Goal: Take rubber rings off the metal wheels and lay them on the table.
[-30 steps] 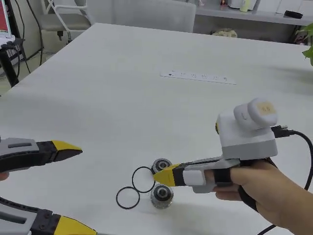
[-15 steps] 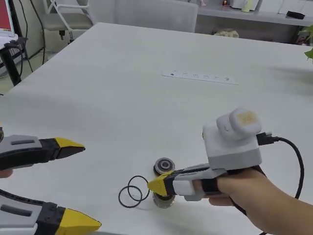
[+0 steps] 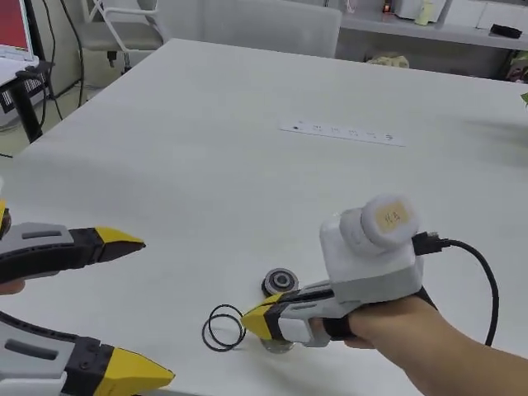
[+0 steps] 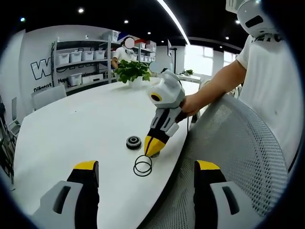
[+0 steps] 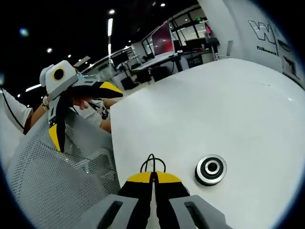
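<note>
Two thin black rubber rings (image 3: 223, 328) lie overlapping on the white table (image 3: 247, 165). My right gripper (image 3: 250, 320) is shut, its yellow tips at the edge of the nearer ring (image 5: 152, 161). One bare metal wheel (image 3: 280, 280) lies flat just beyond it, also seen as the wheel (image 5: 210, 169). A second wheel (image 3: 276, 345) is mostly hidden under the right gripper. My left gripper (image 3: 136, 312) hangs open at the left, off the table's near edge, holding nothing. Its own view shows the rings (image 4: 142, 165), the wheel (image 4: 134, 141) and the right gripper (image 4: 151, 149).
A white power strip (image 3: 342, 132) lies across the middle of the table. The table's near edge runs just below the rings. A grey mesh chair back (image 4: 228, 143) stands close by. Chairs (image 3: 247, 25) line the far side.
The right gripper has slid left and toward me, and one ring came with it, now overlapping the other. It now covers the near wheel. The left gripper has stayed open.
</note>
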A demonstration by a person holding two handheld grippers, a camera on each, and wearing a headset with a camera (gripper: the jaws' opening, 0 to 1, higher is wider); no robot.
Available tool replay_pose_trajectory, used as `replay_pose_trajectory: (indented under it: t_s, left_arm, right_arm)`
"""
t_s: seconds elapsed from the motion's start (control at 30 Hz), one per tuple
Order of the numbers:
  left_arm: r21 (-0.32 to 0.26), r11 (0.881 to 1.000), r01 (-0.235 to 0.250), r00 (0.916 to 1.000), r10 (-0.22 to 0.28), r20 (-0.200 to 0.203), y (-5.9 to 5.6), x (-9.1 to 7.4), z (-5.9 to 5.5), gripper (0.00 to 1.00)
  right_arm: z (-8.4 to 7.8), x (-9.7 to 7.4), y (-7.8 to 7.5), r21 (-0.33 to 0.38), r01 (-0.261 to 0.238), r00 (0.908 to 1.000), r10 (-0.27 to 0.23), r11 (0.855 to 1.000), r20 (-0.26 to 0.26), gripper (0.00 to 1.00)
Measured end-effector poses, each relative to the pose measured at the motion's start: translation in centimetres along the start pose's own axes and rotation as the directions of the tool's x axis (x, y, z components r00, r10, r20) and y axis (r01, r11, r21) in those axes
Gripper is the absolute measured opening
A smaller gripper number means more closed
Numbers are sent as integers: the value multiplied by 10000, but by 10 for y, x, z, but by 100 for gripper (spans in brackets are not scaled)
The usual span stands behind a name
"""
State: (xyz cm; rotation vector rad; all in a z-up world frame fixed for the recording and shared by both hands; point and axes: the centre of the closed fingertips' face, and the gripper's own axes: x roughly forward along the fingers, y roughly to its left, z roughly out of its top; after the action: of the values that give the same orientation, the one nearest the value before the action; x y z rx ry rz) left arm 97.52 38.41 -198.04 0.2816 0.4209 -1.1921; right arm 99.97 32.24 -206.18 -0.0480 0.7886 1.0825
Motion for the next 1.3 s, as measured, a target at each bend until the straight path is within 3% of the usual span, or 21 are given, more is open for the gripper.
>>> replay_pose_trajectory:
  t_s: [0.37, 0.77, 0.93, 1.13, 1.2, 1.3]
  left_arm:
    - [106, 9999, 61, 9997, -58, -237, -2, 1, -4, 78]
    - [122, 9998, 151, 9994, -147, -319, -5, 2, -5, 78]
    - [136, 9996, 236, 9990, -231, -381, -7, 2, -6, 77]
    - [107, 9996, 252, 9992, -248, -317, -7, 2, -4, 77]
    - [144, 9996, 252, 9995, -249, -198, -6, 1, -1, 77]
    - [118, 9994, 330, 9989, -334, 334, -7, -2, 9, 76]
  right_arm:
    - [1, -4, -10, -466, 399, 9992, -400, 9981, -17, 0]
    - [20, -18, -20, -434, 777, 9939, -740, 9960, 823, 1]
    - [28, -26, -25, -478, 992, 9880, -927, 9939, 1235, 3]
    - [43, -39, -33, -463, 1335, 9746, -1227, 9900, 1872, 8]
    - [49, -44, -34, -550, 1450, 9691, -1306, 9879, 2092, 12]
    - [54, -51, -37, -572, 1483, 9626, -1309, 9873, 2373, 15]
